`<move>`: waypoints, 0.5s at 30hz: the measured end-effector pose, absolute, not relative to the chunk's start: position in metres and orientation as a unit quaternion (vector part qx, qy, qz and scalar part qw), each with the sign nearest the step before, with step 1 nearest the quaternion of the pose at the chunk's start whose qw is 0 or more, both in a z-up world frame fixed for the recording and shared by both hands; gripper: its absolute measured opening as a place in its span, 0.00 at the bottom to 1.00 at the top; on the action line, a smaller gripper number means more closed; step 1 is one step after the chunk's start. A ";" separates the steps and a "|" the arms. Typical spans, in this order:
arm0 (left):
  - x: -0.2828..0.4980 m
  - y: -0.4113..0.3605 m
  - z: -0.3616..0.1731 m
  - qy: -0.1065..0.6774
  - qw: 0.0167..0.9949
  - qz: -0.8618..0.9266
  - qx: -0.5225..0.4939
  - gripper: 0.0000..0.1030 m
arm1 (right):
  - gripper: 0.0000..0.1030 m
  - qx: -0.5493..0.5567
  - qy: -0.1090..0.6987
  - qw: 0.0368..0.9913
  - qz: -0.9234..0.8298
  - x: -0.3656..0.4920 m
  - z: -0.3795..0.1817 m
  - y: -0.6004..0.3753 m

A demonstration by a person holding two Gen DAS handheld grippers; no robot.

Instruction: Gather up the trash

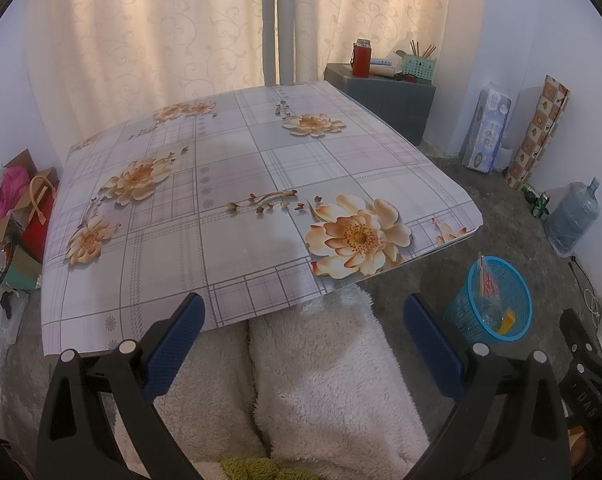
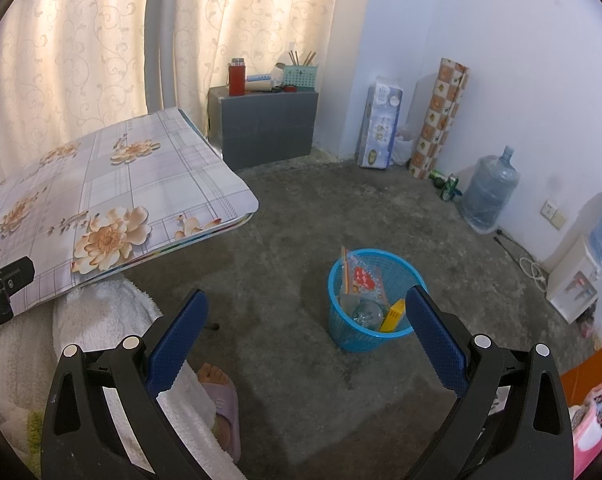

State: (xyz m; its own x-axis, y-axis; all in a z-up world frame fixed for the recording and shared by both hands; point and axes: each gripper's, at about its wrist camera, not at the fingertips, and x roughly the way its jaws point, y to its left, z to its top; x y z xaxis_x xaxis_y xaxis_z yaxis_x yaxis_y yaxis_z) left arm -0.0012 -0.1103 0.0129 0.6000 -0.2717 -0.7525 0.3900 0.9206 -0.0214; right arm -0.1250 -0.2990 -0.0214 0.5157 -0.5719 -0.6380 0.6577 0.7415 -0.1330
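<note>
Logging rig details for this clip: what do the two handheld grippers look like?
Both match: the left gripper and right gripper have black plastic frames with triangular cut-outs, silver round pins at the joints, and flat blue textured finger pads. White lettering marks the left gripper's body, too cropped to read.

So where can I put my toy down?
The flowered table is bare all over. The floor between the table and the blue basket is free too. The corner by the water jug is crowded.

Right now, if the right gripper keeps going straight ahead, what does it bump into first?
Probably the bare concrete floor, just left of the blue trash basket. The right gripper is open and empty, with nothing between its fingers; depth is hard to judge.
</note>
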 end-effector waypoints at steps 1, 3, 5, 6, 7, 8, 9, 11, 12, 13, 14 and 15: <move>-0.001 -0.110 0.013 0.407 0.891 -0.186 0.073 0.95 | 0.92 0.063 0.342 0.868 -0.354 -0.125 -0.021 -0.299; -0.002 -0.110 0.013 0.408 0.891 -0.186 0.073 0.95 | 0.92 0.062 0.342 0.868 -0.354 -0.125 -0.021 -0.299; -0.001 -0.111 0.013 0.407 0.891 -0.185 0.073 0.95 | 0.92 0.064 0.342 0.868 -0.354 -0.125 -0.021 -0.299; -0.001 -0.110 0.013 0.407 0.892 -0.185 0.072 0.95 | 0.92 0.065 0.341 0.868 -0.354 -0.125 -0.020 -0.299; -0.002 -0.110 0.013 0.407 0.892 -0.185 0.072 0.95 | 0.92 0.065 0.341 0.868 -0.354 -0.125 -0.019 -0.299; -0.001 -0.110 0.013 0.407 0.892 -0.185 0.072 0.95 | 0.92 0.065 0.341 0.868 -0.355 -0.124 -0.018 -0.299; -0.001 -0.111 0.013 0.407 0.891 -0.185 0.072 0.94 | 0.92 0.064 0.341 0.868 -0.355 -0.125 -0.019 -0.299; -0.001 -0.110 0.013 0.407 0.891 -0.185 0.073 0.95 | 0.92 0.065 0.341 0.868 -0.354 -0.124 -0.018 -0.299; -0.001 -0.110 0.013 0.407 0.891 -0.185 0.073 0.94 | 0.92 0.065 0.341 0.868 -0.355 -0.125 -0.019 -0.299; -0.001 -0.110 0.013 0.408 0.891 -0.185 0.073 0.94 | 0.92 0.065 0.341 0.868 -0.355 -0.125 -0.019 -0.299; -0.001 -0.110 0.013 0.408 0.891 -0.185 0.073 0.95 | 0.92 0.065 0.341 0.868 -0.355 -0.125 -0.019 -0.299; -0.001 -0.110 0.013 0.407 0.891 -0.185 0.073 0.95 | 0.92 0.065 0.341 0.868 -0.355 -0.125 -0.019 -0.299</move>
State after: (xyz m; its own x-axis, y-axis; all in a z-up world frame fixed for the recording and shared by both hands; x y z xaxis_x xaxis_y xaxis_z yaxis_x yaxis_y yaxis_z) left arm -0.0007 -0.1103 0.0134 0.5996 -0.2710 -0.7530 0.3892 0.9209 -0.0215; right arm -0.1254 -0.2988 -0.0191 0.5153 -0.5717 -0.6385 0.6600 0.7399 -0.1298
